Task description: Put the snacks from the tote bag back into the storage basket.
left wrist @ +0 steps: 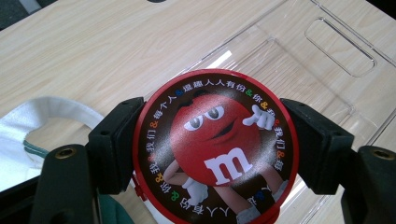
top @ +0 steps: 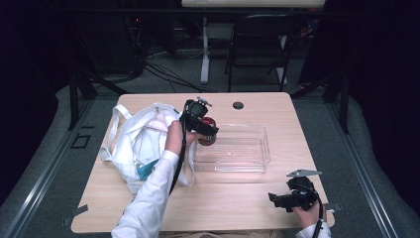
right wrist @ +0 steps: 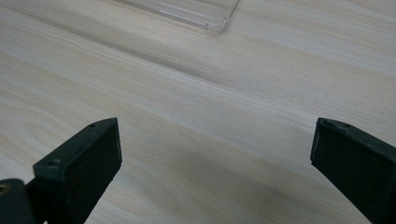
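My left gripper (top: 207, 133) is shut on a round red candy tin (left wrist: 212, 147) with a red cartoon figure on its dark lid. In the high view the tin (top: 208, 134) hangs over the left end of a clear plastic bin (top: 247, 148). The bin's wall (left wrist: 327, 60) lies just beyond the tin in the left gripper view. A white cloth bag (top: 141, 141) lies to the left of the hand. My right gripper (top: 276, 201) stands open low over the table near the front right edge, nothing between its jaws.
A corner of the clear bin (right wrist: 205, 18) lies ahead of the right gripper. A teal item (top: 147, 168) pokes out of the bag. The wooden table (top: 233, 203) has a dark round grommet (top: 238, 105) near its back edge. A chair (top: 260, 42) stands behind.
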The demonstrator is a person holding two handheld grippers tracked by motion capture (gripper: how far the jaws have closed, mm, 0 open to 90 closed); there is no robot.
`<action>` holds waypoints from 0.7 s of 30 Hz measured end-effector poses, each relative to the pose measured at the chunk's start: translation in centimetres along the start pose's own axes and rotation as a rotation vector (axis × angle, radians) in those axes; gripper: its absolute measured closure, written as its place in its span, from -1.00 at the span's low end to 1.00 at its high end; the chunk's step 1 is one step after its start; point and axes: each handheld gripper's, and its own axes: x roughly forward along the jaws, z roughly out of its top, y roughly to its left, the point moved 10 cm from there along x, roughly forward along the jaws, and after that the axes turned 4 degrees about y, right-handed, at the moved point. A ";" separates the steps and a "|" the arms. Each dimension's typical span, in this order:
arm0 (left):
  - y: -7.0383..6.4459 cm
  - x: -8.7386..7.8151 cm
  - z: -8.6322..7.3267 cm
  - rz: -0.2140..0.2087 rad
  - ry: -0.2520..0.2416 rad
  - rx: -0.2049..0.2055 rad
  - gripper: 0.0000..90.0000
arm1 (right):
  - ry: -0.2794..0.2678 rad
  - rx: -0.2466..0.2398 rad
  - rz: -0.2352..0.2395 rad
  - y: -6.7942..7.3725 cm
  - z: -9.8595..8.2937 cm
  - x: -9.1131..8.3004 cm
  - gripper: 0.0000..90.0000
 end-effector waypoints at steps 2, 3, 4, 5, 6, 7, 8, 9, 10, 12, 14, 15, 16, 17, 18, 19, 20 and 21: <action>0.0 0.1 0.0 0.000 0.002 0.001 -0.41 | 0.000 0.000 0.000 0.0 0.0 0.0 -0.96; 0.0 0.2 -0.1 -0.002 0.003 0.000 -0.41 | 0.000 0.000 0.000 0.0 0.0 0.0 -0.96; -0.1 0.2 -0.1 -0.003 0.002 -0.001 -0.41 | 0.000 0.001 -0.001 0.0 0.0 0.0 -0.96; -0.1 0.3 -0.2 -0.009 0.005 -0.002 -0.41 | 0.000 0.001 -0.001 0.0 0.0 0.0 -0.96; -0.1 0.4 -0.2 -0.009 0.006 0.000 -0.41 | 0.001 0.001 -0.002 0.0 0.0 0.0 -0.96; -0.1 0.5 -0.3 -0.008 0.006 -0.004 -0.41 | 0.000 0.003 -0.001 0.0 0.0 0.0 -0.96; -0.1 0.6 -0.3 -0.011 0.006 -0.005 -0.41 | 0.000 0.003 -0.001 0.0 0.0 0.0 -0.96; -0.1 0.6 -0.4 -0.009 0.008 -0.003 -0.41 | 0.000 0.002 -0.002 0.0 0.0 0.0 -0.96; -0.1 0.7 -0.4 -0.016 0.007 -0.005 -0.41 | 0.000 0.002 -0.002 0.0 0.0 0.0 -0.96; -0.1 0.9 -0.5 -0.013 0.007 -0.009 -0.41 | 0.001 0.002 -0.002 0.0 0.0 -0.1 -0.96; -0.1 1.1 -0.8 -0.012 0.012 -0.014 -0.41 | -0.001 0.003 0.002 0.0 0.0 -0.1 -0.96; -0.1 1.1 -0.8 -0.012 0.012 -0.014 -0.41 | -0.002 0.002 0.002 0.0 0.0 0.0 -0.96; -0.1 1.2 -0.9 -0.013 0.015 -0.015 -0.41 | -0.002 0.002 0.002 0.0 0.0 0.0 -0.96; -0.1 1.3 -1.0 -0.015 0.016 -0.017 -0.41 | -0.002 0.000 0.003 0.0 0.0 0.0 -0.96; -0.2 1.5 -1.3 -0.018 0.022 -0.023 -0.41 | -0.001 0.000 0.000 0.0 0.0 -0.1 -0.96; -0.1 1.6 -1.5 -0.015 0.026 -0.018 -0.41 | -0.004 0.003 0.002 0.1 0.0 -0.1 -0.96; -0.1 1.6 -1.5 -0.015 0.026 -0.018 -0.41 | -0.003 0.001 0.000 0.0 0.0 0.0 -0.96; -0.1 1.8 -1.7 -0.014 0.030 -0.019 -0.41 | -0.004 0.000 0.002 0.0 0.0 0.0 -0.96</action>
